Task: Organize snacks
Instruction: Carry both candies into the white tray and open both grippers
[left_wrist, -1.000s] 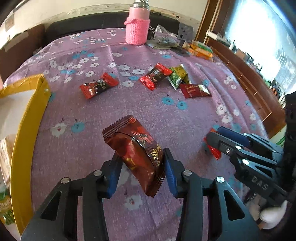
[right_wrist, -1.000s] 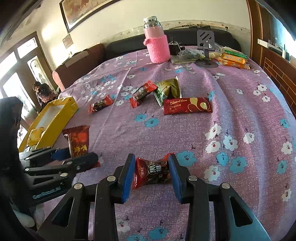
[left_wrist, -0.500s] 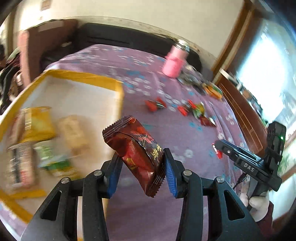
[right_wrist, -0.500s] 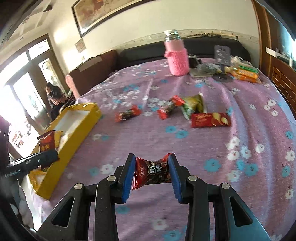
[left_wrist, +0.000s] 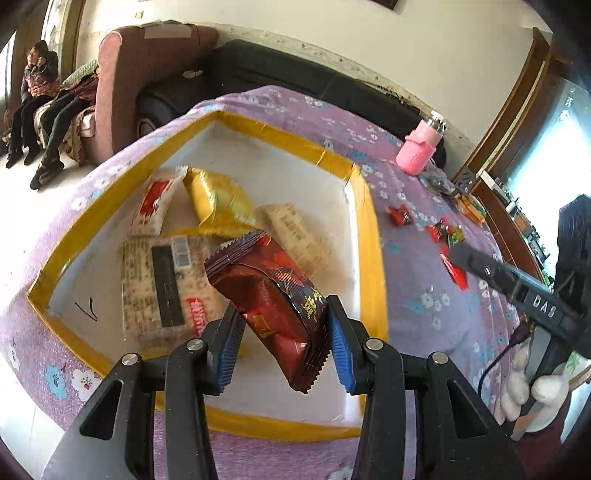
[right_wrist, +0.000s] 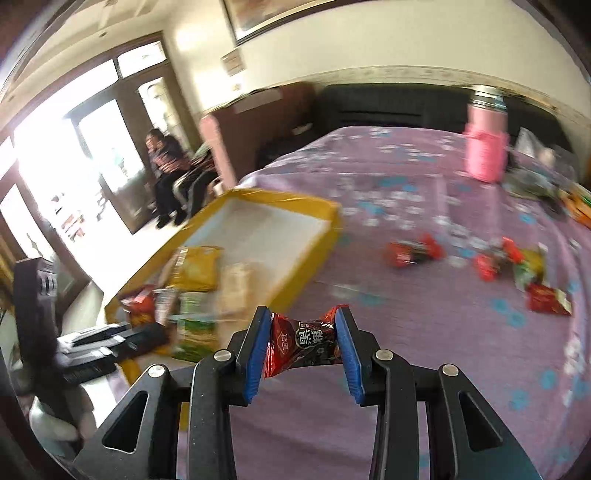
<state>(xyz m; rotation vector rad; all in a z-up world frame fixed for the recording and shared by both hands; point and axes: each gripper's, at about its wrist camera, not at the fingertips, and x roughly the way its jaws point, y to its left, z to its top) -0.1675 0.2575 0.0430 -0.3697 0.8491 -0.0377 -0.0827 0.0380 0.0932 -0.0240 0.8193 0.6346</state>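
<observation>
My left gripper (left_wrist: 282, 339) is shut on a dark red snack pack (left_wrist: 269, 302) and holds it above the yellow-rimmed box (left_wrist: 373, 258), which holds several snack packs, among them a yellow bag (left_wrist: 221, 203). My right gripper (right_wrist: 303, 350) is shut on a small red candy pack (right_wrist: 303, 341) above the purple flowered cloth, right of the box (right_wrist: 295, 201). The right gripper also shows in the left wrist view (left_wrist: 458, 254). The left gripper's body shows at the lower left of the right wrist view (right_wrist: 110, 339).
Several loose red and green snacks (right_wrist: 413, 253) lie on the cloth (right_wrist: 424, 332) to the right of the box. A pink bottle (right_wrist: 484, 147) stands at the back. A sofa and a seated person (right_wrist: 166, 170) are beyond the table's left side.
Both grippers have swung left with their packs. The left one now hangs over the box's inside; the right one has come closer to the box.
</observation>
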